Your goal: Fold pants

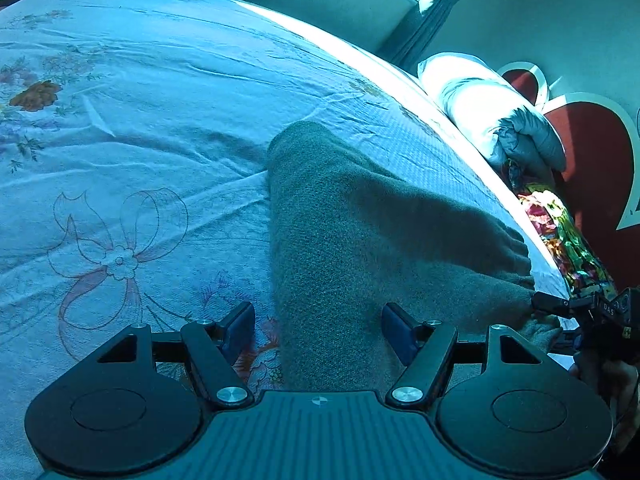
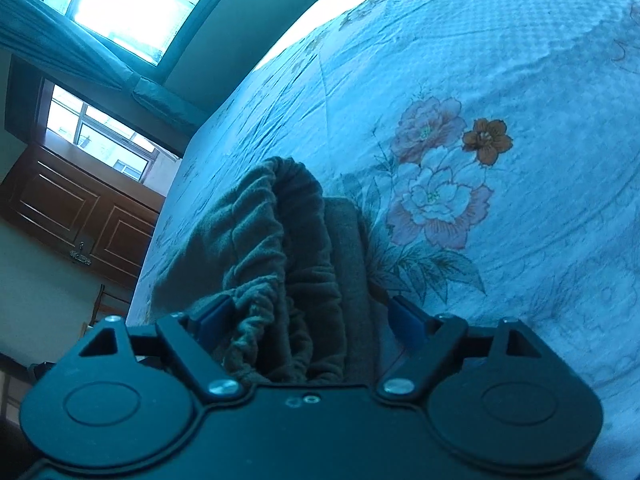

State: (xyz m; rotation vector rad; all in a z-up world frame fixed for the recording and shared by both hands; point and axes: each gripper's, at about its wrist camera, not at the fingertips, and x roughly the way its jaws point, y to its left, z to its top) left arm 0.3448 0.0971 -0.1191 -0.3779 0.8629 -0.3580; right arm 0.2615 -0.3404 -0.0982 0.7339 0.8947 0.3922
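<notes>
Grey fleece pants (image 1: 360, 240), one pair, on a floral bedsheet (image 1: 140, 140), gathered waistband (image 2: 292, 248) up between both wide-spread fingers of the right gripper (image 2: 308, 320). Left gripper (image 1: 318, 332) likewise spread wide, straddling the fabric without pinching. Only legible writing: "DAS" on the other gripper's body at frame edge.

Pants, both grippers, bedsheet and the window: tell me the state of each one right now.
pants: folded over, lying on the bed, gathered waistband bunched between the right fingers
left gripper: open, straddling the fabric
right gripper: open around the waistband
bedsheet: spread, wrinkled
window: bright, curtain drawn aside
</notes>
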